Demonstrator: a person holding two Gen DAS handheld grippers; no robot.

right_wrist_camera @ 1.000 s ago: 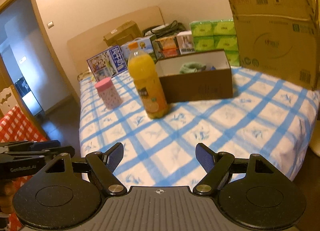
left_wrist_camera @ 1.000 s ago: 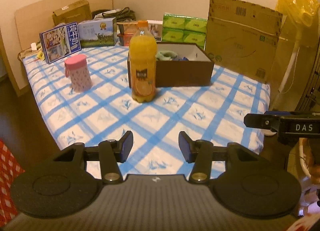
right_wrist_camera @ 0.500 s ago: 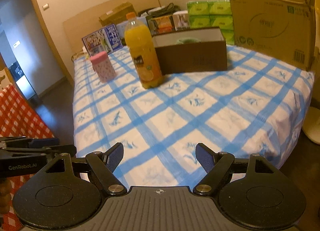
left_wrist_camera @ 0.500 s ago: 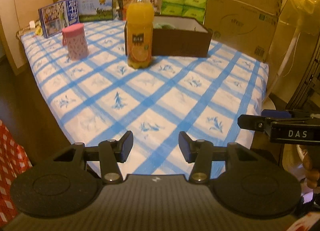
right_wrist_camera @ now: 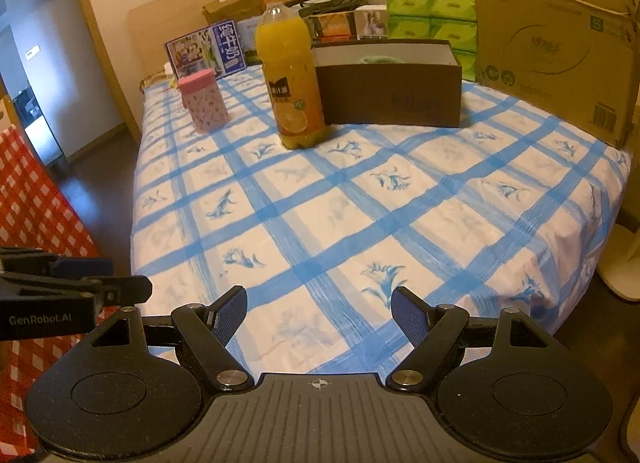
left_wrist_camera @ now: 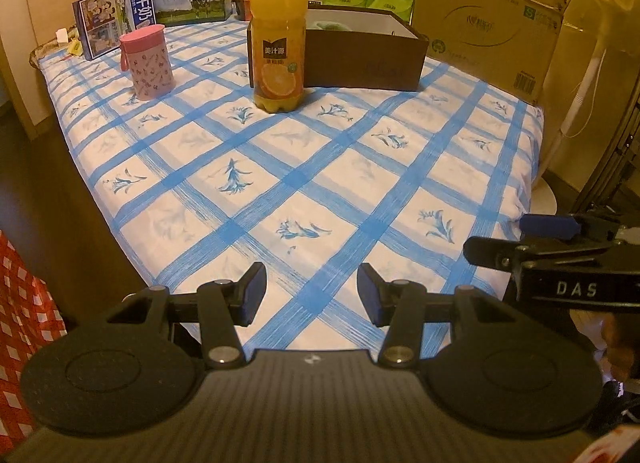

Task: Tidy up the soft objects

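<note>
I've drawn both tongs back toward the near edge of the checked cloth (left_wrist_camera: 360, 167); a second ago they sat closer in. My left gripper (left_wrist_camera: 311, 289) and right gripper (right_wrist_camera: 319, 315) both hang wide and empty, so I judge the sorting finished. The soft green thing (right_wrist_camera: 378, 59) lies in the brown box (right_wrist_camera: 390, 97), behind the juice bottle (left_wrist_camera: 279, 33). Only the right view shows the doorway (right_wrist_camera: 36, 75).

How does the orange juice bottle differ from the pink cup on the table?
The orange juice bottle is taller and see-through, showing its juice; the pink cup is shorter, opaque and patterned. The bottle stands right before the brown box; the cup stands apart, to the left. Both stand upright on the checked tablecloth.
</note>
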